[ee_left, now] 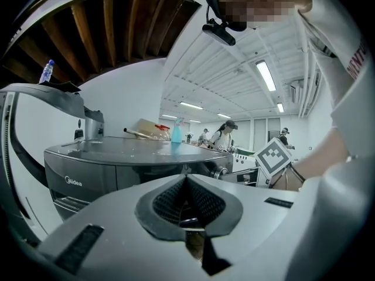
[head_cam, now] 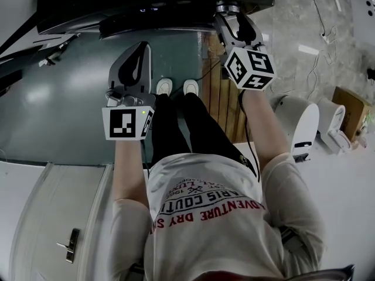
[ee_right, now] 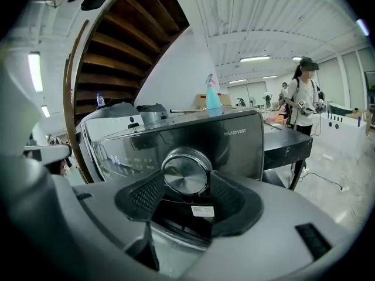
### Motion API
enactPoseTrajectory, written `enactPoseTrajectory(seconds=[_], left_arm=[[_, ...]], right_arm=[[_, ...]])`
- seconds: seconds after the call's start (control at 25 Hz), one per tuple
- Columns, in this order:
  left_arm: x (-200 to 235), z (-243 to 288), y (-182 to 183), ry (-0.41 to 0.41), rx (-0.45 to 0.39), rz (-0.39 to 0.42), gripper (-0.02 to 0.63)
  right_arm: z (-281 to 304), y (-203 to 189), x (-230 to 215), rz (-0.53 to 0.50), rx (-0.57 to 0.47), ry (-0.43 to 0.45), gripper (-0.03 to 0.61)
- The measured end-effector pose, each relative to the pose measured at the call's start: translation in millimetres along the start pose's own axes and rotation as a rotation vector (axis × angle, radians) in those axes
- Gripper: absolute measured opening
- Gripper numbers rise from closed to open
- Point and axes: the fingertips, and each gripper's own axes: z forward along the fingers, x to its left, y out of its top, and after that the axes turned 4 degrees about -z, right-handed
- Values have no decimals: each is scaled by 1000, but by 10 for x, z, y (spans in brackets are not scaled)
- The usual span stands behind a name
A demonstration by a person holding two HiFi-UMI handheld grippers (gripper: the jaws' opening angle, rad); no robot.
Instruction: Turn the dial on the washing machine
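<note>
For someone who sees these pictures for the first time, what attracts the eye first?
The silver dial on the dark front of the washing machine stands out, clasped between the pads of the right gripper. The left gripper is held off to the side, jaws together, empty. A blue spray bottle shows above the machine's top.

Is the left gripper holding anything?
No: in the left gripper view the left gripper has its jaws closed together with nothing between them.
</note>
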Motion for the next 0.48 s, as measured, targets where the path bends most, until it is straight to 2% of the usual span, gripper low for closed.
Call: enactPoseTrajectory(seconds=[0.12,0.2,0.4,0.48], left_arm=[[69,-25,-14,18,14,19,15],[81,-41,0,15,19,23,15],[81,-43,33,-3,27,35,15],[80,-44,25,-14,33,32,15]], right_arm=[[11,-5,7,10,-3,11,262],[-4,0,13,-18,-9,6,264],[-74,21,105,-223,7,-16,297],[-79,27,119,-310,17,-54,302]])
